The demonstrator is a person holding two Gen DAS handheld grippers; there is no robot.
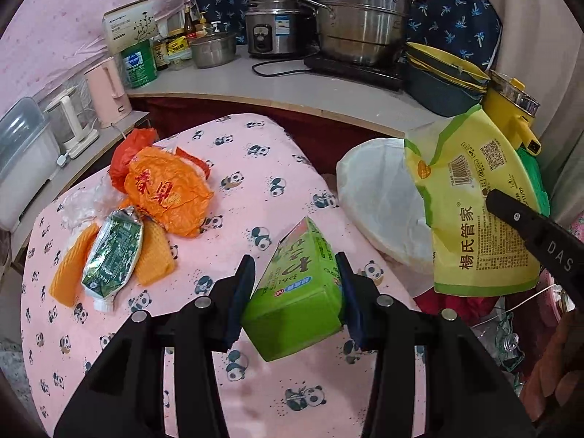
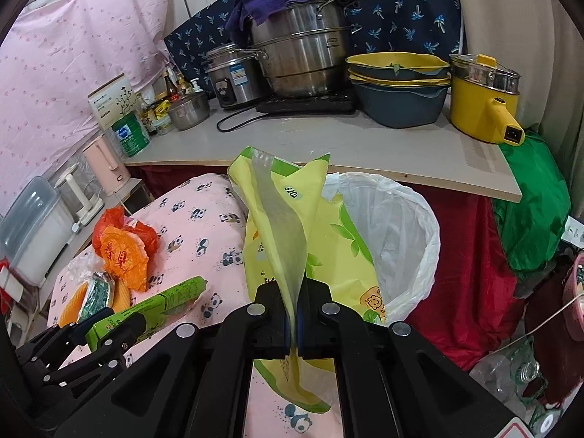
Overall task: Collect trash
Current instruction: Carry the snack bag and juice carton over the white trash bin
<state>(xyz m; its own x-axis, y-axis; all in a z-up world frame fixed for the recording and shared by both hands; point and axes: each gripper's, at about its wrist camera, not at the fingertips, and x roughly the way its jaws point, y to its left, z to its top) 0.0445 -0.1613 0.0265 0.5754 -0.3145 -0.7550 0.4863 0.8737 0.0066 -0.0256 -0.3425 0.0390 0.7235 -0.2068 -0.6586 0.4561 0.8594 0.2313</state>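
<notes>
Carton (image 1: 297, 292) clamped in left tool (image 1: 295, 292), yellow pouch (image 2: 292, 255) pinched in right tool (image 2: 295, 328).

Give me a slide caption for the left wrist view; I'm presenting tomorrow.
Left gripper grips a green carton above the panda-print cloth, white-lined bin ahead.

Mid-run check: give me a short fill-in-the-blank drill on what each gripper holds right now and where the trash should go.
1. The left gripper is shut on a green ____.
2. The right gripper pinches a yellow-green ____.
3. The bin beside the table is lined with a ____ bag.
4. The orange wrapper lies on a cloth printed with ____.

Missing words: carton; pouch; white; pandas
</notes>
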